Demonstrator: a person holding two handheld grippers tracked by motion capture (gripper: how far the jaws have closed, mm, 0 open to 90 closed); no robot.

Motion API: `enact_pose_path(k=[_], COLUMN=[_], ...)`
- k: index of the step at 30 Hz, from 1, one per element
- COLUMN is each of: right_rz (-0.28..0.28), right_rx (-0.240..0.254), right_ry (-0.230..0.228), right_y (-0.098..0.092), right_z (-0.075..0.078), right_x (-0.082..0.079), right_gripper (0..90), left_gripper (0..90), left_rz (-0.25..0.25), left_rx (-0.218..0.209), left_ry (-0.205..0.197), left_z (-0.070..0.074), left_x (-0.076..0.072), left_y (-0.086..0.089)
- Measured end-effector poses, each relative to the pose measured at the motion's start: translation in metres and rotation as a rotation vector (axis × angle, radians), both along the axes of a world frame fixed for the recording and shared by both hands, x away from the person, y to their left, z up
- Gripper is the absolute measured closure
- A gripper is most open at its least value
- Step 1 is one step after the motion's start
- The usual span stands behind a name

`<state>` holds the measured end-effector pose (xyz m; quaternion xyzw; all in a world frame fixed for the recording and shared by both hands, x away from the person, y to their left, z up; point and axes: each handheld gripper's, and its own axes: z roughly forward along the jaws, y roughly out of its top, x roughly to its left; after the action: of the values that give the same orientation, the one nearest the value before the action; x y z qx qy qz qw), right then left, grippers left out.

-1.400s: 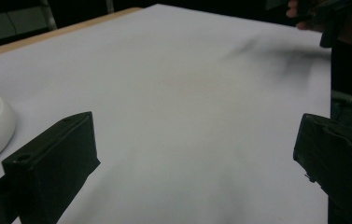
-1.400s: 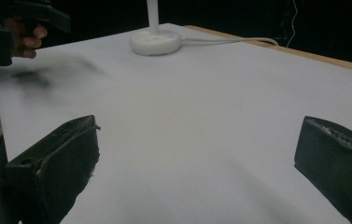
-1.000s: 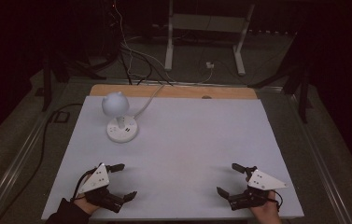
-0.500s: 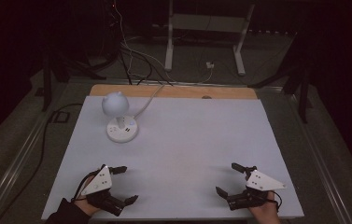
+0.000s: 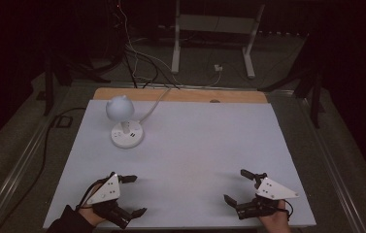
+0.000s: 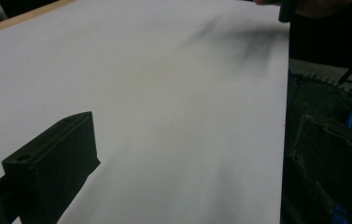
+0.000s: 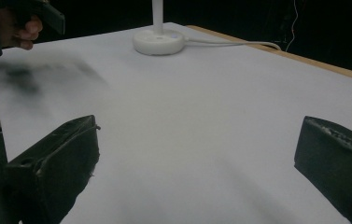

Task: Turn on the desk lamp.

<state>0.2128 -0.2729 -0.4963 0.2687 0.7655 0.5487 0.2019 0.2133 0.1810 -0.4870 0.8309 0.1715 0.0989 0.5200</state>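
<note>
A small white lamp point(image 5: 120, 108) with a round globe head stands on a round base point(image 5: 127, 138) at the table's back left; that base point(image 7: 158, 42) and its cable point(image 7: 239, 44) also show in the right gripper view. My left gripper point(image 5: 134, 195) hovers at the near left edge, open, nothing between its jaws. In its own view the left gripper point(image 6: 187, 177) faces bare white surface. My right gripper point(image 5: 238, 187) sits at the near right edge, open and empty. Seen from its own camera, the right gripper point(image 7: 197, 163) points toward the lamp.
A white sheet covers the table point(image 5: 195, 145), with a wooden strip point(image 5: 180, 94) along the back. The lamp's cable point(image 5: 154, 104) runs off the back to wires on the floor. A white stand point(image 5: 214, 39) is behind the table. The left hand point(image 7: 19, 25) appears in the right gripper view.
The left gripper has shifted slightly toward the near edge. The right gripper and the lamp have stayed put.
</note>
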Motion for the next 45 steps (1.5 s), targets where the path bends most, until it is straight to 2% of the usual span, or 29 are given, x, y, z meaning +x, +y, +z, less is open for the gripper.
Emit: enact_pose_path(k=[9, 21, 25, 28, 31, 38, 45], right_rz=[-0.008, -0.002, -0.002, -0.002, -0.005, -0.004, -0.002], right_rx=[0.021, 0.025, 0.032, 0.034, 0.038, 0.035, 0.036], right_ry=[0.012, 0.021, 0.026, 0.024, 0.026, 0.025, 0.024], right_y=[-0.001, -0.001, -0.002, -0.002, -0.002, -0.002, -0.002], right_z=[0.0, -0.001, -0.001, -0.001, -0.001, -0.001, 0.0], right_x=[0.0, 0.0, 0.0, 0.001, 0.001, 0.001, 0.0], right_gripper=[0.0, 0.0, 0.0, 0.0, 0.0, 0.0, 0.0], left_gripper=[0.3, 0.3, 0.3, 0.3, 0.3, 0.3, 0.3], left_rz=[0.01, 0.044, 0.075, 0.091, 0.127, 0.199, 0.253], left_rx=[-0.002, -0.036, -0.058, -0.058, -0.075, -0.054, -0.054], left_ry=[-0.003, -0.024, -0.023, -0.029, -0.024, -0.03, -0.037], left_z=[0.011, 0.024, 0.031, 0.035, 0.038, 0.044, 0.047], left_x=[0.005, 0.014, 0.017, 0.02, 0.025, 0.033, 0.041], left_y=[-0.002, -0.002, 0.0, -0.001, 0.001, 0.003, 0.005])
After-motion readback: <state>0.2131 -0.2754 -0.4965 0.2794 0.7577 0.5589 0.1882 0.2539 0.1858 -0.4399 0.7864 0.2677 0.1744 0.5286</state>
